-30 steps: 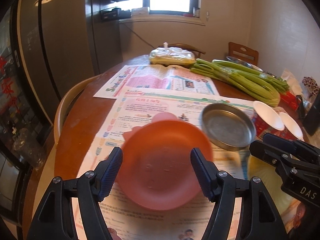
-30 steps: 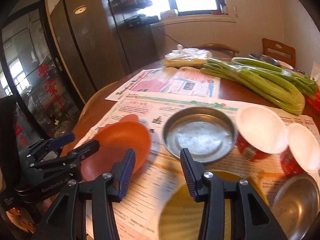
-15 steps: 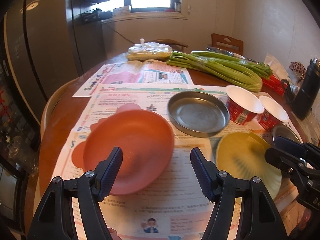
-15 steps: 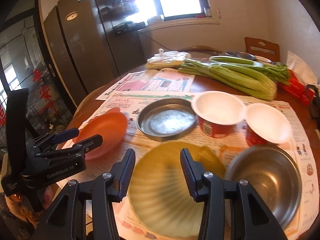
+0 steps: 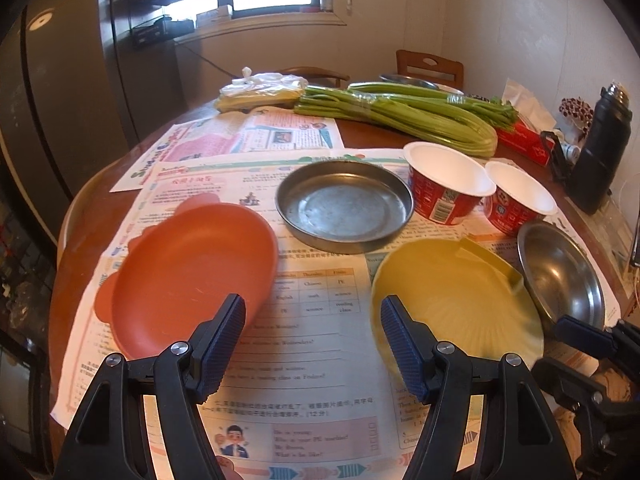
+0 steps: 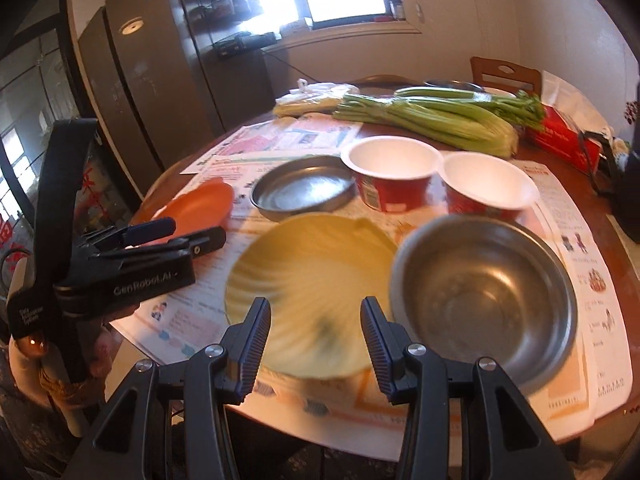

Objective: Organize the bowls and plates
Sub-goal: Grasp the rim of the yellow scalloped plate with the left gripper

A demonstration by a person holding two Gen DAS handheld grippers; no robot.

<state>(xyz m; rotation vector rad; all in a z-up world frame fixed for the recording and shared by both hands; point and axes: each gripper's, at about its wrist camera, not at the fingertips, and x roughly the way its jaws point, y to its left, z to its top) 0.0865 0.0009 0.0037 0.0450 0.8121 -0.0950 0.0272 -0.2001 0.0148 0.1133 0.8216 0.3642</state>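
The left gripper [image 5: 308,336] is held with its fingers spread wide and nothing between them, above the newspaper [image 5: 308,312] that covers the round table [image 5: 80,216]. The right gripper [image 6: 316,336] is likewise spread and unloaded, and is positioned over the near rim of the yellow plate [image 6: 308,280]. The orange plate [image 5: 188,268] is located to the left on the newspaper, and the flat metal dish [image 5: 344,208] is placed behind the two plates. The steel bowl [image 6: 484,296] is set just beside the yellow plate, on its right. Two red paper bowls [image 6: 392,168] are stood side by side behind it. Celery stalks [image 5: 400,112] are laid across the far side.
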